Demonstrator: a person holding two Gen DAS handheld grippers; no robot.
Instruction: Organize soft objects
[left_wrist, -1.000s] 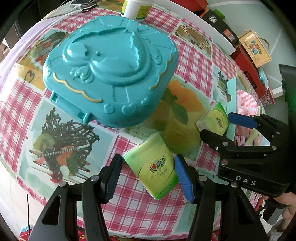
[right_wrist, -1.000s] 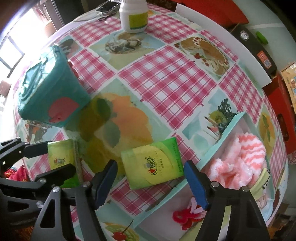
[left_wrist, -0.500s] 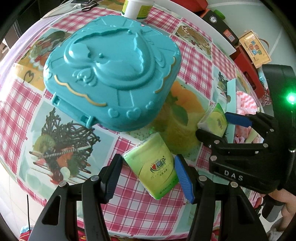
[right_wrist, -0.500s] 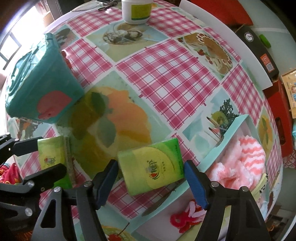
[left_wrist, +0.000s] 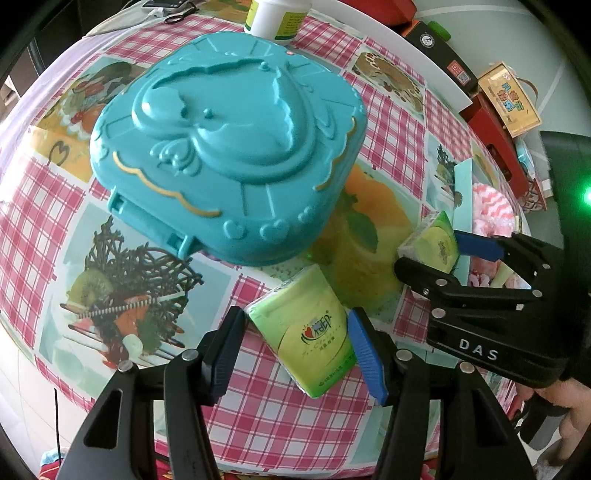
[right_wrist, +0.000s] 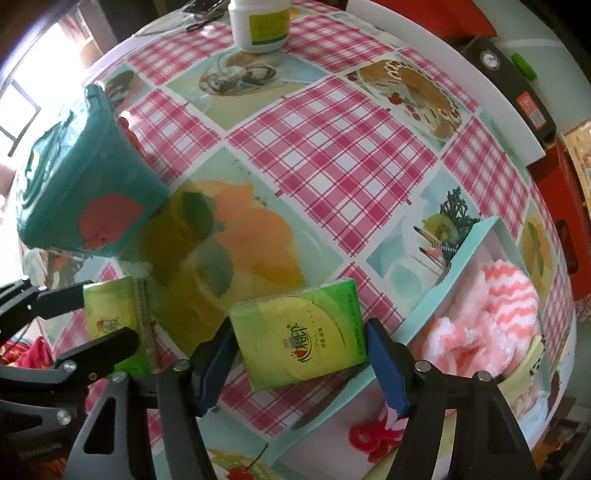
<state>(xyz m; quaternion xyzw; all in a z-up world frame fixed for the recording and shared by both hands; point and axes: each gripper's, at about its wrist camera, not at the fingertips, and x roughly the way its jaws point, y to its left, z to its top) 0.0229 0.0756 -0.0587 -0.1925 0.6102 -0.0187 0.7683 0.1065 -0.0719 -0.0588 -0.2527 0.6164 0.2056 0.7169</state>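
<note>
Each hand-held gripper, left (left_wrist: 295, 345) and right (right_wrist: 299, 363), is spread around a tissue pack (left_wrist: 308, 330); squeeze gently, mid-pack, before lifting off the bench (right_wrist: 314, 147).

The white bottle (left_wrist: 276, 16) at the top of the left wrist view is cut off by the frame edge. The teal case (right_wrist: 79, 177) at left in the right wrist view is blurred. The print on each tissue pack (left_wrist: 309, 332) is too small to read.
</note>
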